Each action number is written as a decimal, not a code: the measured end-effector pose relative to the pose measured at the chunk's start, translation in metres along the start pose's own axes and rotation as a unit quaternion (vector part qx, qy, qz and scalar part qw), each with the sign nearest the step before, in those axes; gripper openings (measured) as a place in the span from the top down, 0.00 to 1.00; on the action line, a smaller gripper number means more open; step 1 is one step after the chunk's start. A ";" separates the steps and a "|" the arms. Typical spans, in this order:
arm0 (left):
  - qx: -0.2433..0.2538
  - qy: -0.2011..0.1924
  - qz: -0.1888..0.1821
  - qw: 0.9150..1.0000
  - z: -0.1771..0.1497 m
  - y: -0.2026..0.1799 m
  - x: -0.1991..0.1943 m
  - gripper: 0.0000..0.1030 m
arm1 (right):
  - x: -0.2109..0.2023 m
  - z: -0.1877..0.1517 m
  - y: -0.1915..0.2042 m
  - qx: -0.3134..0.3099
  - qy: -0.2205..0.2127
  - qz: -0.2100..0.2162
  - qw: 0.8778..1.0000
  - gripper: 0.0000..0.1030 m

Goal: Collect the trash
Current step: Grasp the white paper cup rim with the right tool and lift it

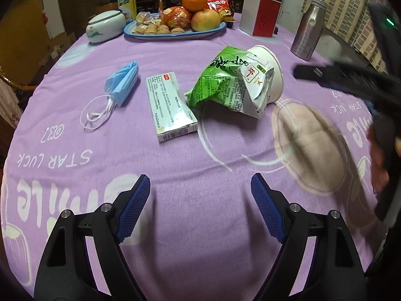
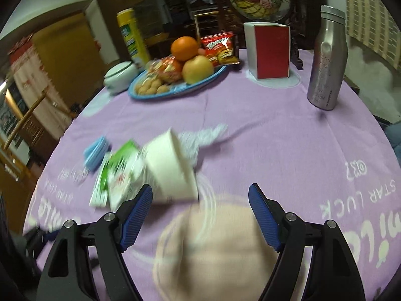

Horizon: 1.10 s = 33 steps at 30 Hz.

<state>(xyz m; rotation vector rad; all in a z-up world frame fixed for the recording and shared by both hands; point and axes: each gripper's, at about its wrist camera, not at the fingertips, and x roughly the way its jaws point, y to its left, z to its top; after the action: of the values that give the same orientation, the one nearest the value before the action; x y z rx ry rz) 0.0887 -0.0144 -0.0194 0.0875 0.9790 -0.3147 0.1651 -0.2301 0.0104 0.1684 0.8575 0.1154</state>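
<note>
On the purple tablecloth point(image 1: 200, 165): one mask point(image 1: 124, 82), one box point(image 1: 170, 106), one wrapper point(image 1: 223, 85), one cup point(image 1: 269, 72).

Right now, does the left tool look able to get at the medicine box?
Probably yes. The left tool is open and empty, and only bare purple tablecloth lies between it and the medicine box; the green wrapper sits beside the box.

From my left claw's camera, the face mask point(image 1: 122, 81) lies on the desk point(image 1: 200, 188) at the left, the medicine box point(image 1: 170, 106) just right of it, and the crumpled packet point(image 1: 225, 82) right of the box, resting against the tipped paper cup point(image 1: 269, 72). Behind them I see the plate point(image 1: 175, 33) carrying fruit and snacks, a lidded jar point(image 1: 105, 26) to its left, a box point(image 1: 260, 15) to its right, and the metal bottle point(image 1: 308, 30) farthest right.
</note>
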 end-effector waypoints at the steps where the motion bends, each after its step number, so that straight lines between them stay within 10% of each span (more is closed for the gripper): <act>1: 0.001 -0.001 -0.001 1.000 0.000 0.000 0.000 0.22 | 0.006 0.005 0.001 0.004 0.004 0.004 1.000 0.25; 16: 0.002 -0.003 0.002 1.000 0.007 0.007 -0.001 0.22 | 0.048 0.029 0.021 0.032 0.059 0.148 0.987 0.90; 33: -0.016 -0.001 0.027 1.000 0.010 0.033 -0.002 0.22 | 0.025 0.000 0.041 -0.007 0.077 0.157 0.985 0.91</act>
<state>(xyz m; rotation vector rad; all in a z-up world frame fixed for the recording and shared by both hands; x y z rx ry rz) 0.1053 0.0155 -0.0146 0.0847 0.9773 -0.2500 0.1803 -0.1853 -0.0005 0.2842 0.9793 0.4341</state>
